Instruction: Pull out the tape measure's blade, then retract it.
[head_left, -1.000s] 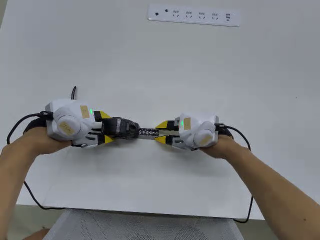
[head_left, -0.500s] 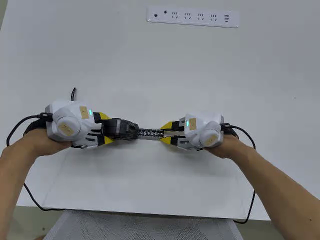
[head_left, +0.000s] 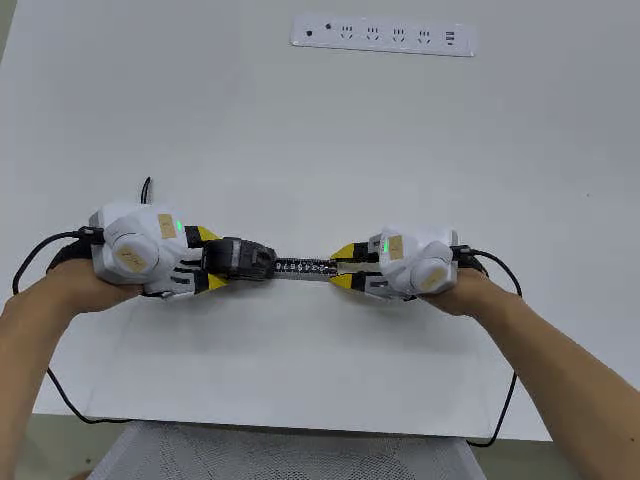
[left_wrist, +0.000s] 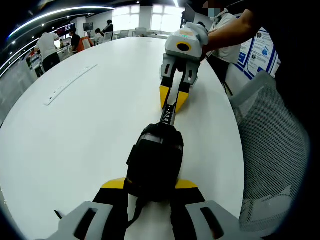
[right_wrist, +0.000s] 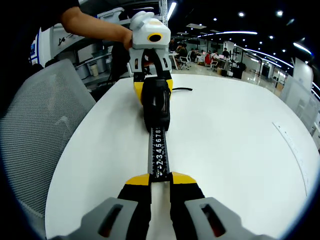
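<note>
White and bare apart from a power strip (head_left: 382, 34) along its far edge, the surface (head_left: 300, 130) carries the work close to its near edge, a little toward the left corner. My left hand-held gripper (head_left: 212, 257) is clamped on the black tape measure (head_left: 245, 258). In the left gripper view its yellow-tipped jaws sit on either side of the body's rear, pressed against it. My right hand-held gripper (head_left: 343, 266) is closed on the free end of the blade (head_left: 305, 266). In the right gripper view its jaws meet over the strip, and the printed scale runs away from them toward the body.

What matters for the next move is the line between the two. The blade's long axis runs parallel to the near edge, and the two grippers face each other along it. So the tape measure lies straight ahead of the right hand-held gripper, its mouth pointing at it, and the body's own long axis follows the blade. Whether the body rests on the surface or hangs just over it, I cannot tell.

Only a short run of scale is out, so I judge the pull to be under way rather than finished — the right side is the one to draw, straight toward the right corner, while the left holds the body square. Sideways drift would likely kink the strip or twist the body in the jaws.
</note>
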